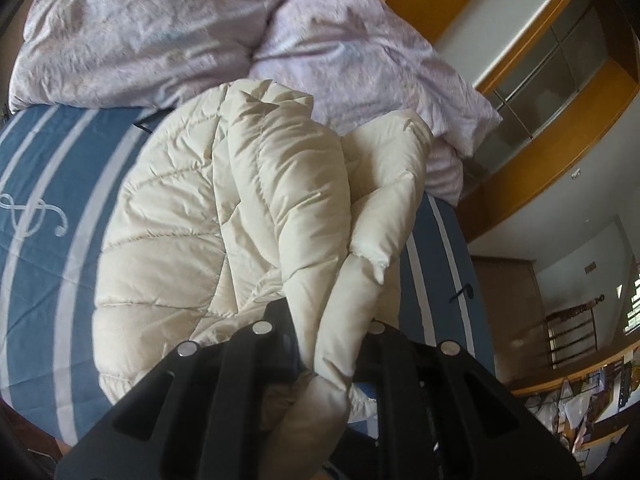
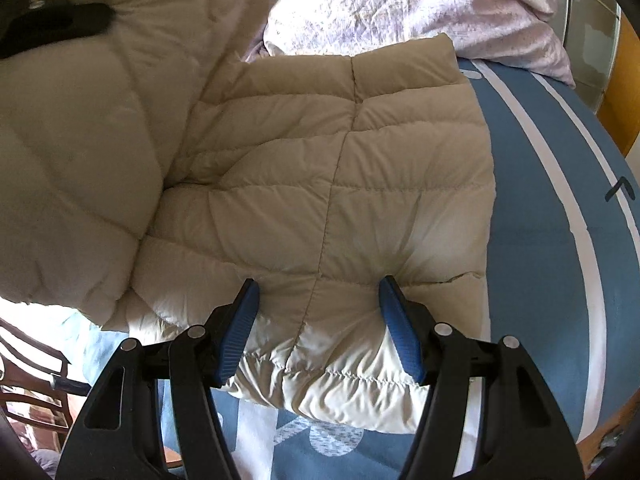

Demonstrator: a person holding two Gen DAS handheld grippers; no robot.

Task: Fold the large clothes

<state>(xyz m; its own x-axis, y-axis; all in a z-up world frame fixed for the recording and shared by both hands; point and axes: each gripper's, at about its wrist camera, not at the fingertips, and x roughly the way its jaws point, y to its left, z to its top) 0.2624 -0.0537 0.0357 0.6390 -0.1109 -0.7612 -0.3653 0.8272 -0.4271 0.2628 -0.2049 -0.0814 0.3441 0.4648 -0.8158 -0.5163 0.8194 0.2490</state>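
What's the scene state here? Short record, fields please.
garment: cream puffer jacket, quilted, partly folded
surface: bed with blue white-striped bedspread
left gripper: shut on a bunched fold of the jacket, lifting it
right gripper: open, fingers pressing into the jacket's flat panel
background: lilac duvet piled beyond the jacket

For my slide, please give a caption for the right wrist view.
Open right gripper presses on a cream puffer jacket lying on a blue striped bedsheet.
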